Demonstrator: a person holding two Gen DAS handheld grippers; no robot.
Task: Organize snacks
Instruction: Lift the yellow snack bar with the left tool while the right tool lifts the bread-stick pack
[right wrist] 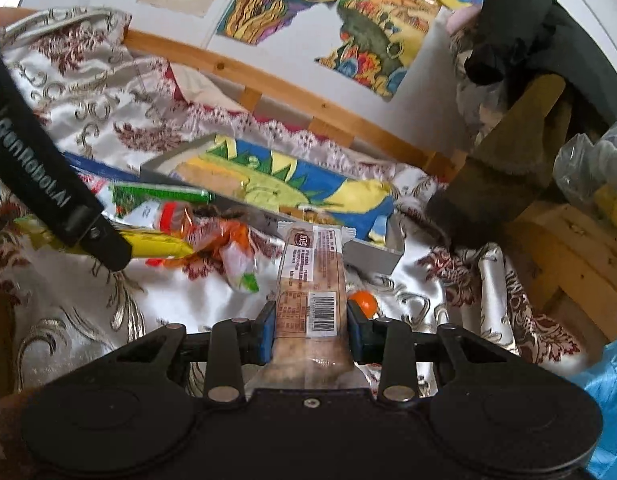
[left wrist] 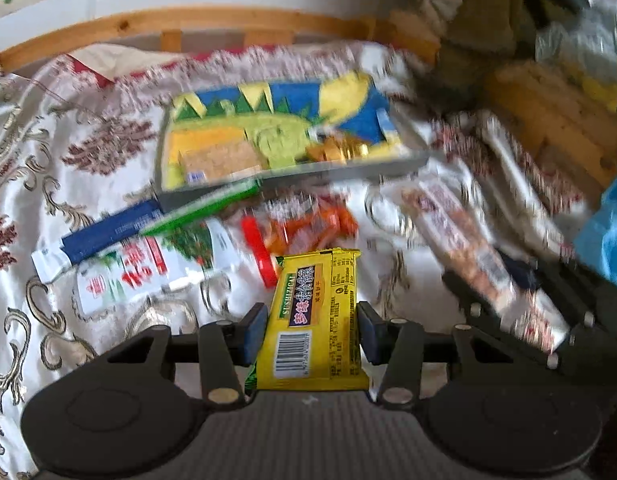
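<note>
We've got a snack in each tool. The left gripper (left wrist: 312,326) is clamped on the yellow snack bar (left wrist: 314,320), blue pads (left wrist: 254,332) pressing its long edges, and the right gripper (right wrist: 311,326) is clamped on the clear-wrapped pastry bar (right wrist: 308,280).

Both hang over the patterned cloth (left wrist: 88,140), above the loose heap of packets, with the grey tray (left wrist: 292,172) lying just beyond, toward the cloth's far edge by the wooden rail (left wrist: 188,20). We judge the carry to the tray is underway. Best to keep both grips firm, bring each bar level over the tray's near wall, and release one at a time beside the snacks already inside.

The left tool tips steeply downward; the right points more level, toward the tray's near corner.
</note>
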